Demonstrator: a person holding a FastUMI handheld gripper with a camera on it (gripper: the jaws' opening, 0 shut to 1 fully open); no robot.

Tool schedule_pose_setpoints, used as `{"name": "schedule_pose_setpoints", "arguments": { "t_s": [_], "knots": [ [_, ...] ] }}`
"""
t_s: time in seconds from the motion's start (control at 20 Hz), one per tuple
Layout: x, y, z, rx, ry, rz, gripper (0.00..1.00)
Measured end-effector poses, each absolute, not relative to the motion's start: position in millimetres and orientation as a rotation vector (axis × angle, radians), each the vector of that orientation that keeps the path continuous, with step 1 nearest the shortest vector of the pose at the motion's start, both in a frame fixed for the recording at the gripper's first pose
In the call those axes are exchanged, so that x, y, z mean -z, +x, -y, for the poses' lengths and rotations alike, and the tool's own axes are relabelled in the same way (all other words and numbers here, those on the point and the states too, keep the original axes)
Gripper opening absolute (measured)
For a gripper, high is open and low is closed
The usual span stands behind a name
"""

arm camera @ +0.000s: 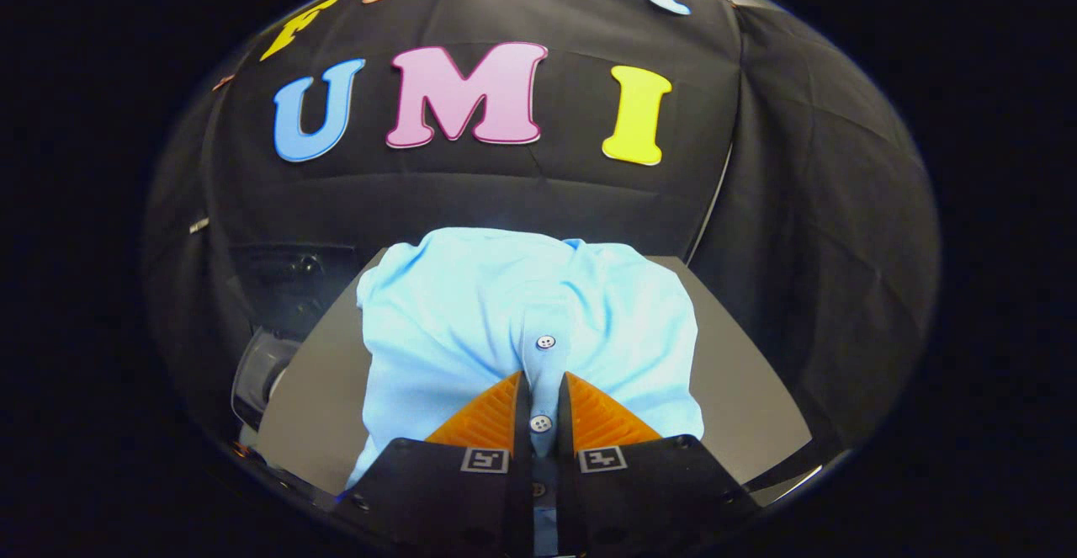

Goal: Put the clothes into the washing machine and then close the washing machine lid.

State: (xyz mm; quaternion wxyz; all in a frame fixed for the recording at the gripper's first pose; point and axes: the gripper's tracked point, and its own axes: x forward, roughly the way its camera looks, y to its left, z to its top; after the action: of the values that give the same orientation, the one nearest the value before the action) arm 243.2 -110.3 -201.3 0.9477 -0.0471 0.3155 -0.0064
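1. The tongs (539, 383) are drawn in close on the button placket of a light blue, soft cotton polo shirt (471, 314); a narrow strip of the cloth with one white button (540, 423) sits between the two fingers, and both appear to press on it, so I judge the shirt gripped.

2. The shirt lies spread across a flat grey bench (740, 390), its collar on the far side and its body bunched towards the tongs; a second white button (546, 342) shows just ahead of the fingertips.

3. Beside the bench, low and off to one side, stands a dark appliance with a rounded pale part (262, 369) at its front; this is probably the washing machine, though it is too dim to say whether its lid is up or down.

4. Judged from how things lie, the task is at its first stage: the grip on the shirt looks made, but the cloth rests on the bench and is not yet lifted.

5. Left to do: carry the shirt over to the machine; drop it inside; close the lid.
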Motion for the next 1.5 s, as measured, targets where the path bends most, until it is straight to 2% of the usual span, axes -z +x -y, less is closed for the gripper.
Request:
{"name": "schedule_pose_setpoints", "arguments": {
  "t_s": [0.4,0.65,1.0,1.5],
  "knots": [
    [108.0,232.0,87.7,0.026,0.060,-0.366,0.15],
    [45.5,219.5,64.2,0.060,-0.031,-0.188,0.15],
    [11.4,211.1,-12.5,-0.030,-0.015,-0.125,0.15],
    [22.4,205.4,-151.1,-0.202,0.023,-0.136,0.15]
  ]
}}
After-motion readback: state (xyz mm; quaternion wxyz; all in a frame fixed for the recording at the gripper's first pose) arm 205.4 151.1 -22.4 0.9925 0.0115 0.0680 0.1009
